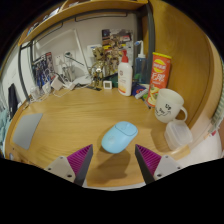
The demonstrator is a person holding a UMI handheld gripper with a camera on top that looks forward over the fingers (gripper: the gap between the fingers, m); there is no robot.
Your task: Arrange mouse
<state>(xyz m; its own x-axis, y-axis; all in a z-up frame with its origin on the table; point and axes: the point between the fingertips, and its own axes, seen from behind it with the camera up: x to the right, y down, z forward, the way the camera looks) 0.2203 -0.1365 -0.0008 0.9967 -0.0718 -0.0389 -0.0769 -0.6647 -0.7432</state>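
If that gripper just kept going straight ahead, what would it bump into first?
Most likely the light blue mouse, lying on the wooden desk just ahead of the open gripper, roughly between its fingers. Exact depth is unclear.

Mouse (119, 136) on desk (70, 125), just ahead of open tongs (112, 163); mug (168, 104) right.

Light-blue mouse (119, 137) on wooden desk (60, 125), just ahead of gripper (115, 160); jaws open, apart.

1. Your mouse (120, 136) is pale blue, smooth and rounded.
2. It lies flat on the wooden tabletop (70, 125), its long axis angled slightly.
3. It sits just ahead of your tongs (113, 160), in line with the open gap between their fingers, untouched.
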